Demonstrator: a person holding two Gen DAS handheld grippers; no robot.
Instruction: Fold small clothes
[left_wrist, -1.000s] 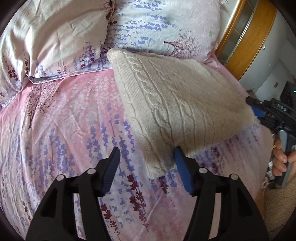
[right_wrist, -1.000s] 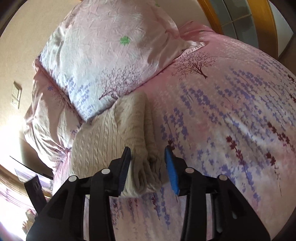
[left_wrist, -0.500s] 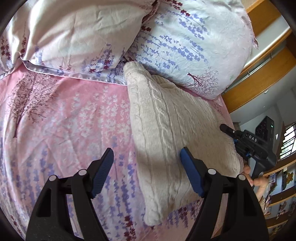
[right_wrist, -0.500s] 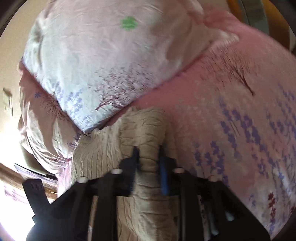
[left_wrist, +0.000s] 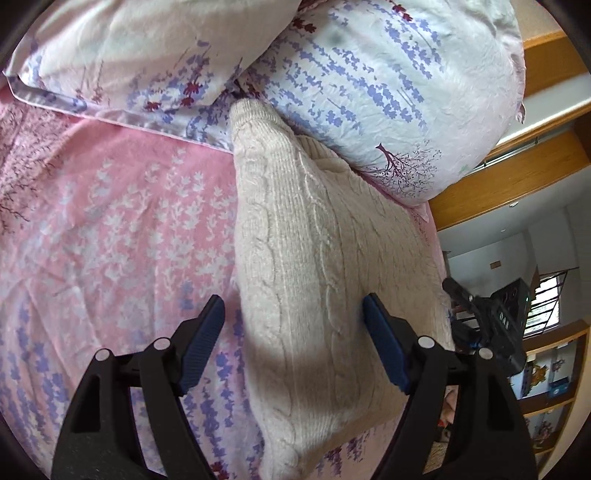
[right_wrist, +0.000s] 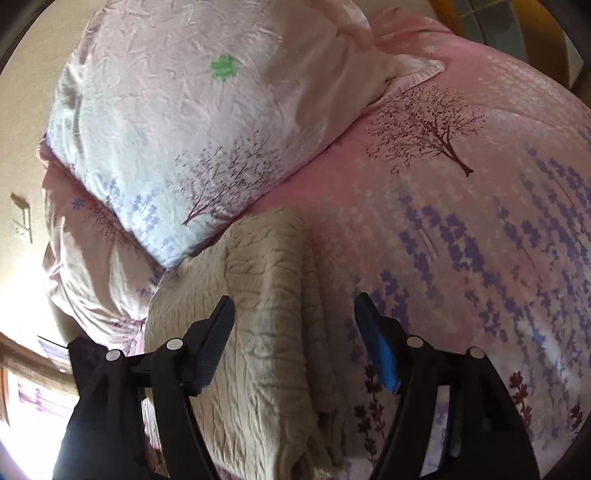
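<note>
Folding step: judged near its end; the cream cable-knit sweater (left_wrist: 317, 280) lies as a compact stacked rectangle on the bed (left_wrist: 110, 229), its far end against a pillow (left_wrist: 388, 92).
Left claw (left_wrist: 293, 325): spread wide, poised over the sweater's near end, pinching nothing.
Right claw (right_wrist: 293, 325): spread wide above the layered side edge of the sweater (right_wrist: 266, 295), holding nothing.
Next move: likely pressing the stack flat or squaring its loose layers; this calls for a light, even touch so the thick knit does not slide apart.
Surface: soft pink bedspread printed with purple flowers and dark trees.
Room: wooden frame (left_wrist: 517, 173) behind the bed; shelves (left_wrist: 550, 369) at right.
</note>
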